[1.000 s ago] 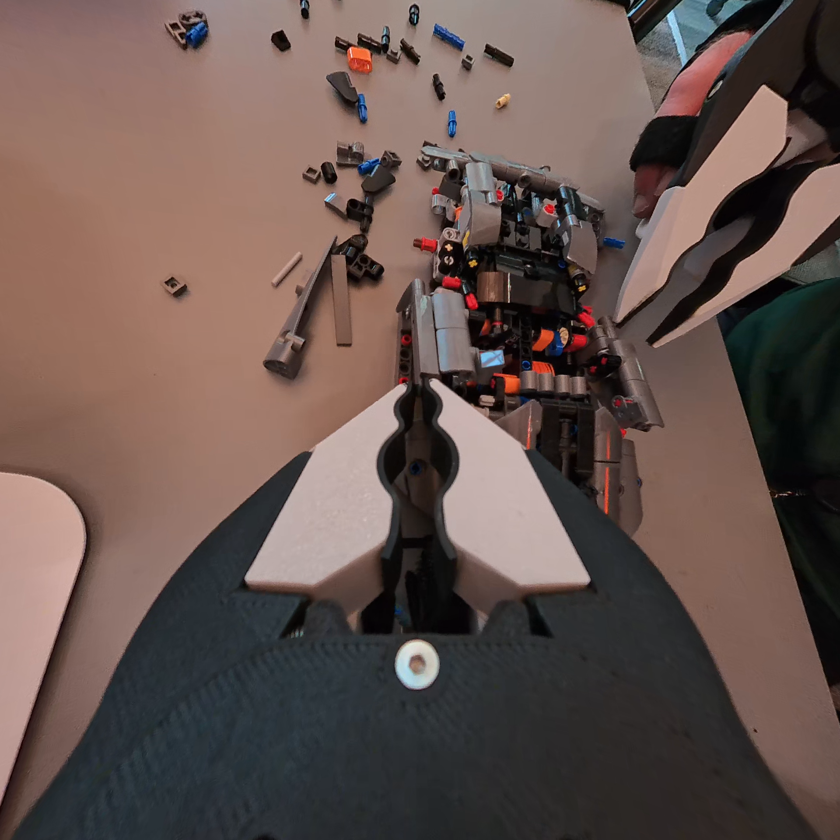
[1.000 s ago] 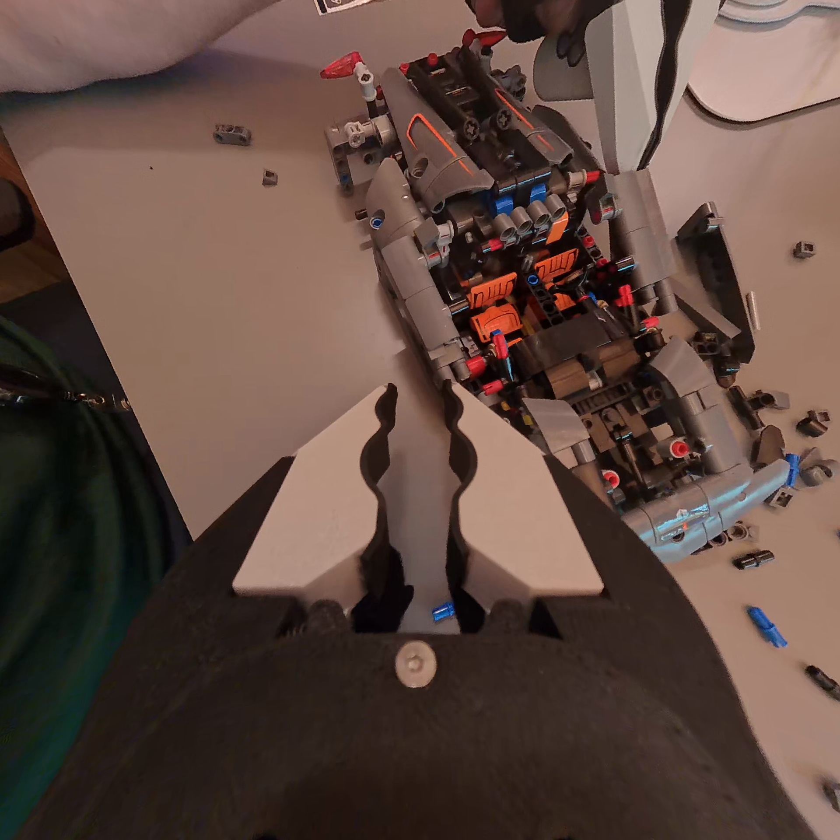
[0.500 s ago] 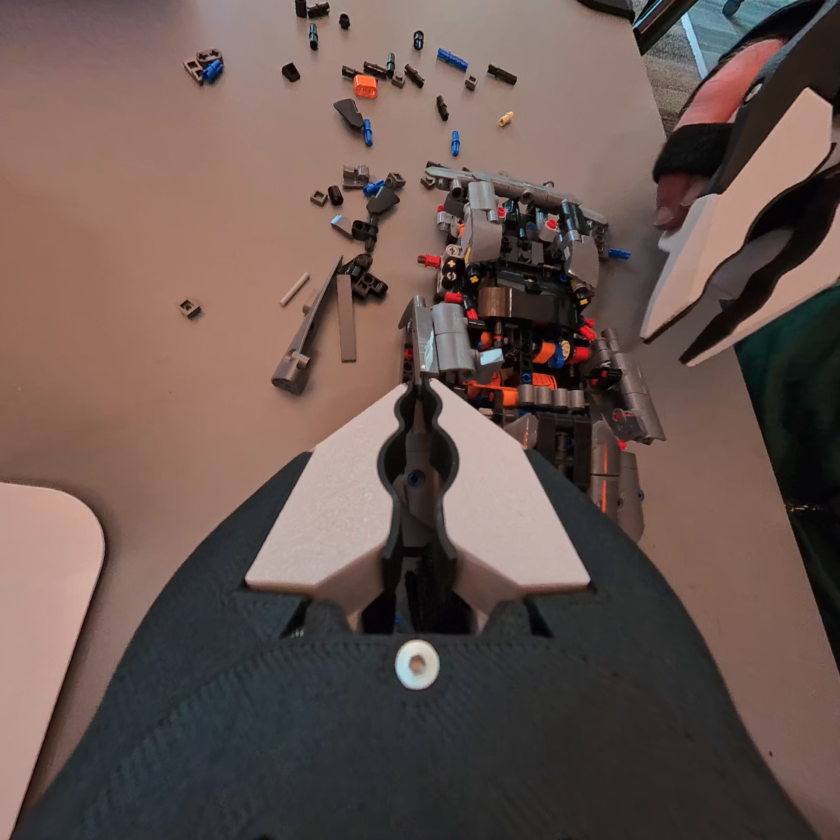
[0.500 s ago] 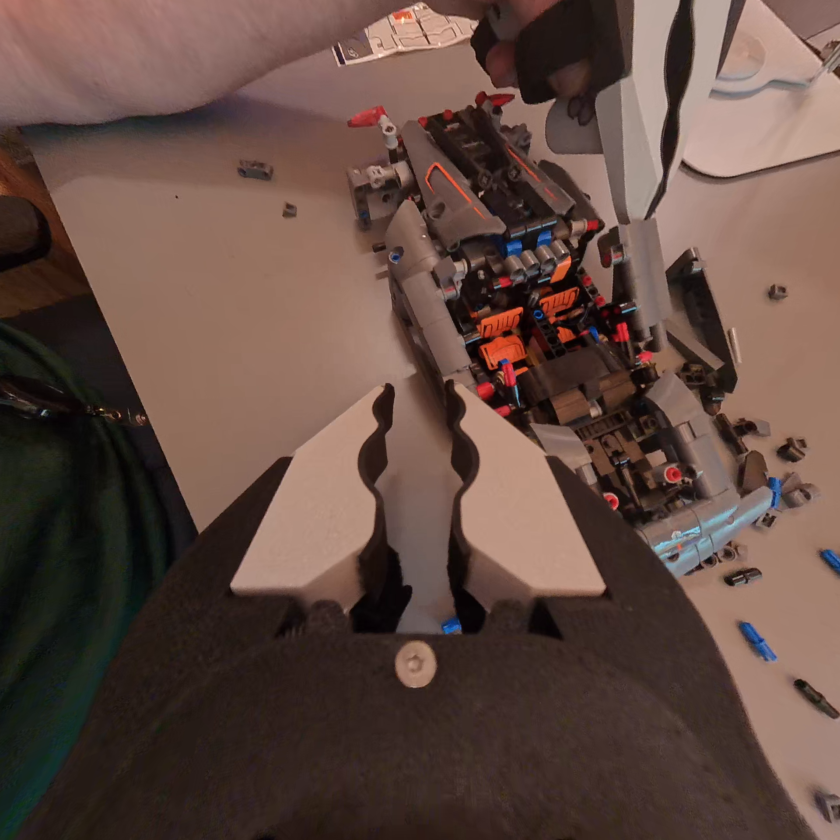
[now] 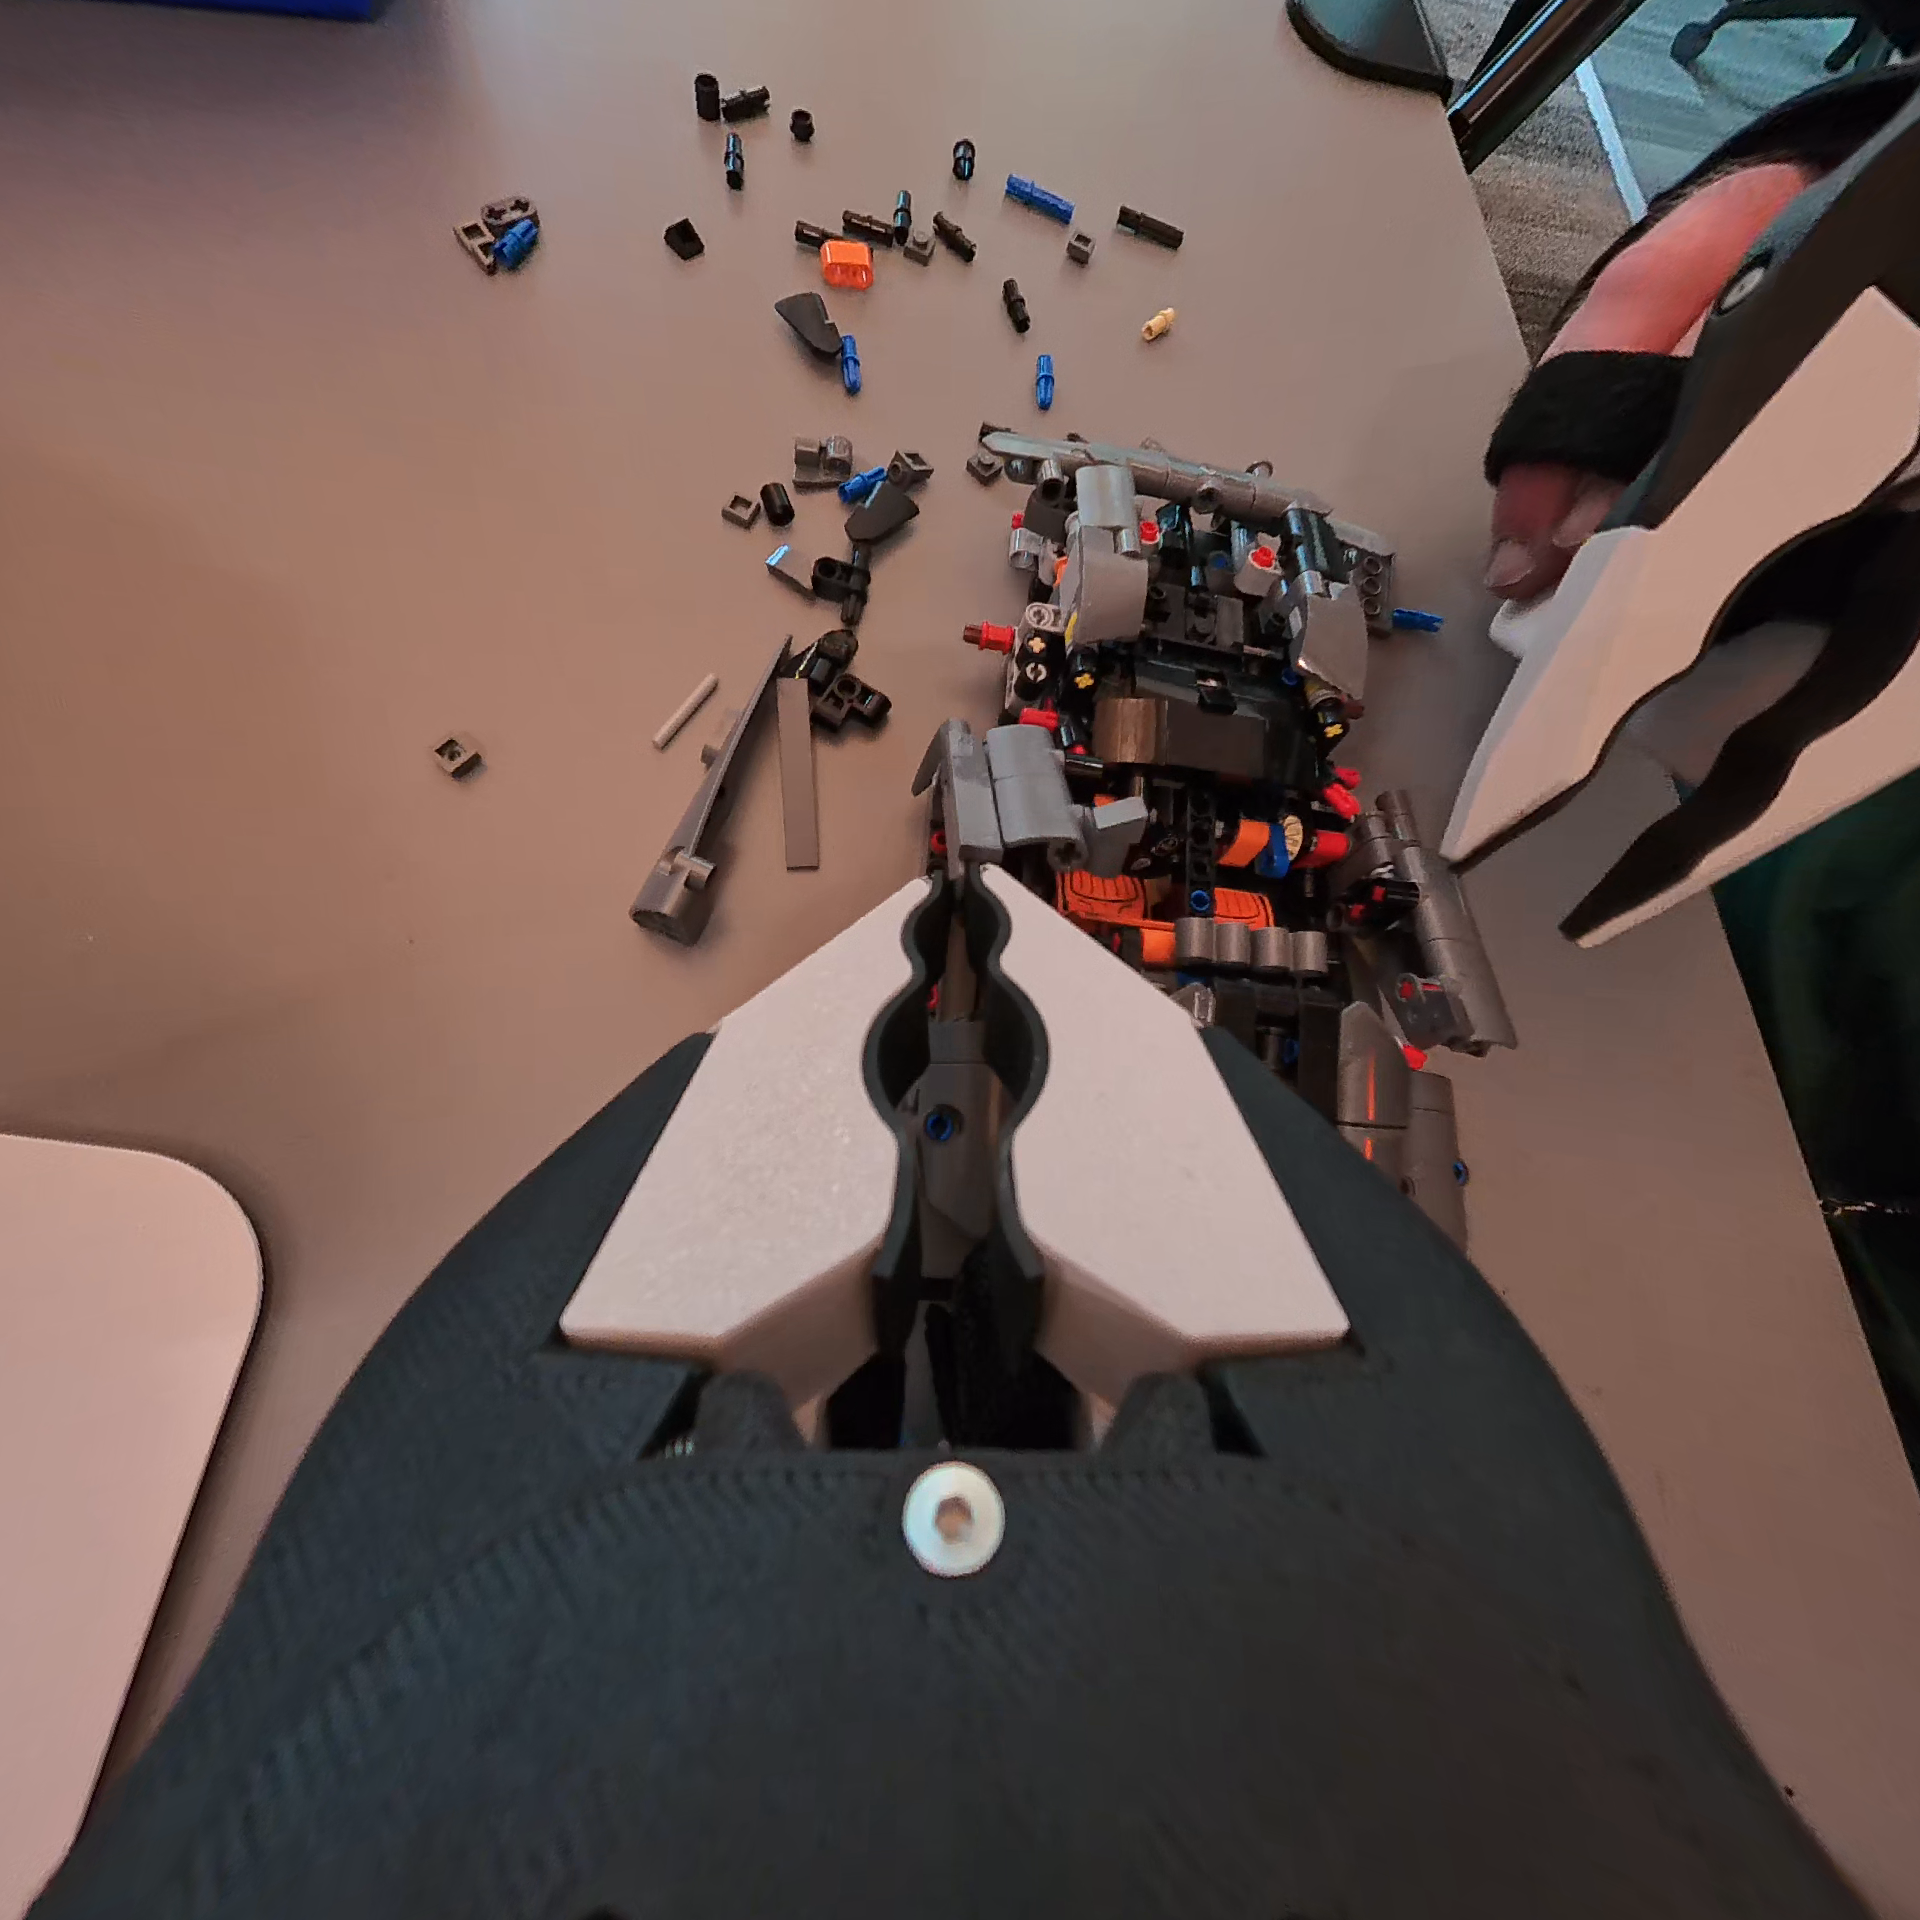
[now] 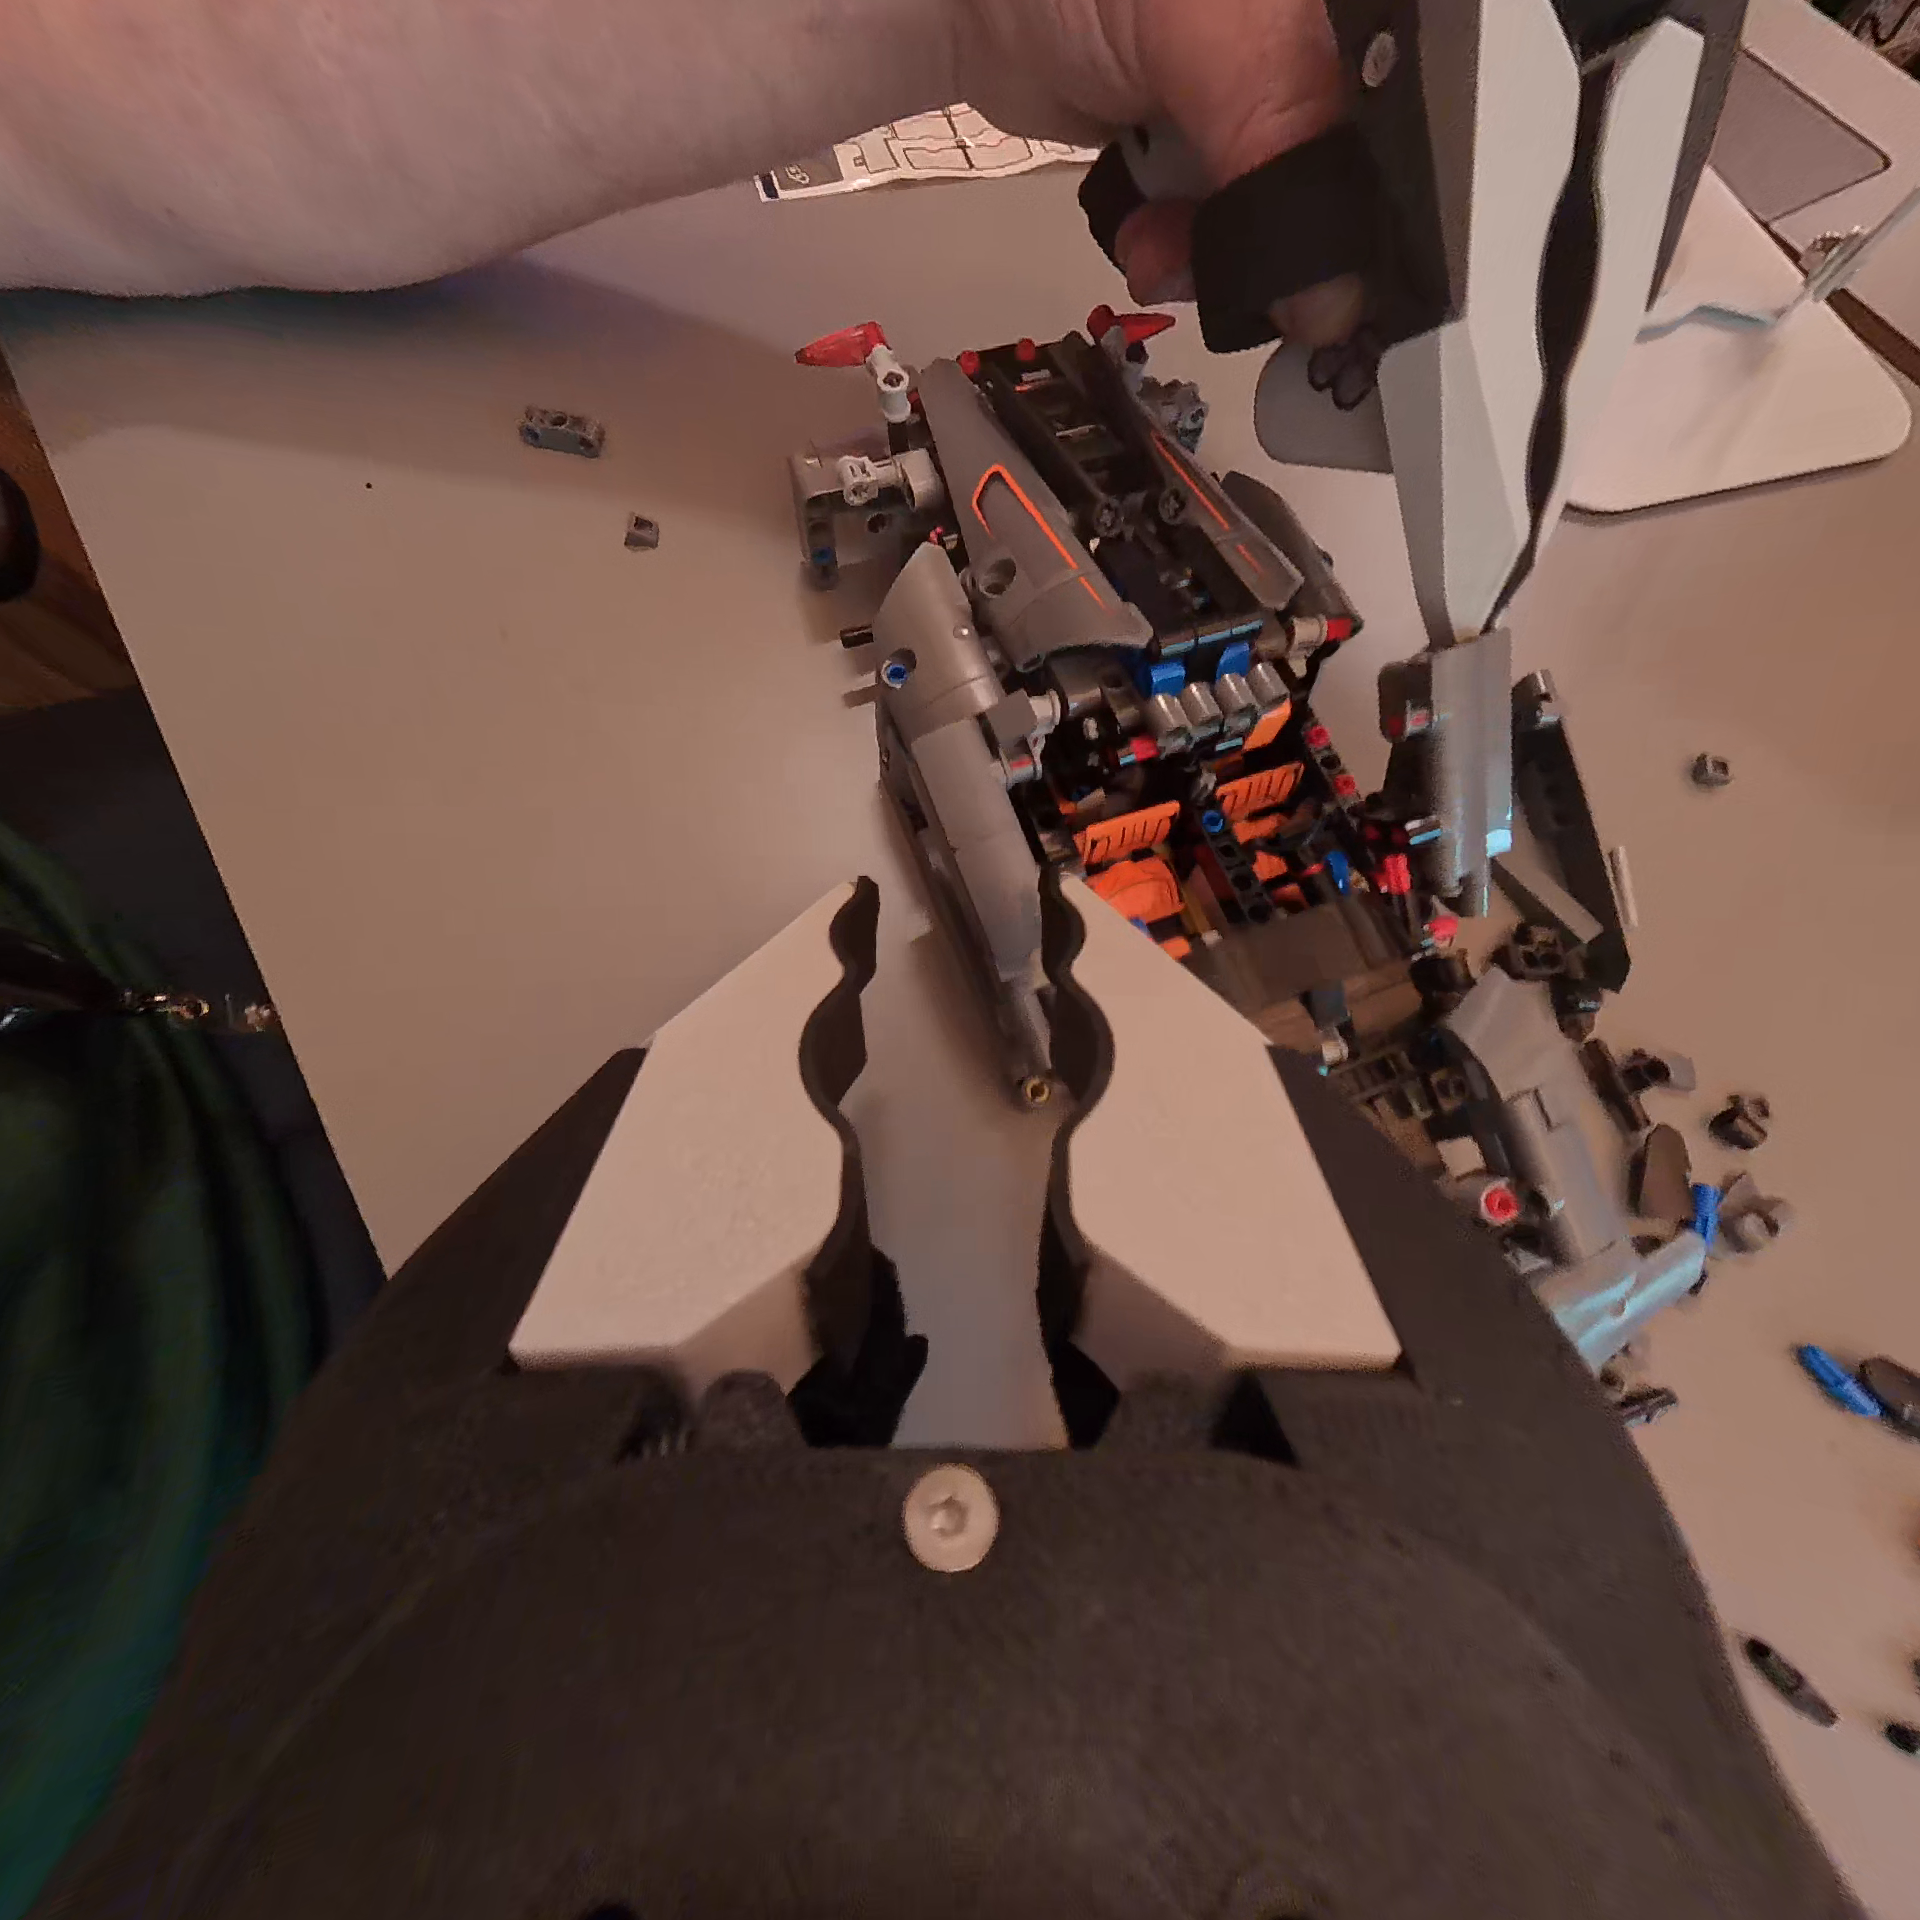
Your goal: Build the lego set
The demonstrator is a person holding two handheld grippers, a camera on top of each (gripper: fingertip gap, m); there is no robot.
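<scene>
A: Where's the open room around the lego car (image 5: 1195, 769)?

B: Its right flank, toward the table edge (image 6: 187, 831), is sitting on bare tabletop, just two small grey bits (image 6: 561, 428) lying well off.

A: And the other side?

B: Loose pieces (image 5: 862, 499) are crowding its left flank and front, with a long grey panel (image 5: 717, 800) lying alongside.
</scene>
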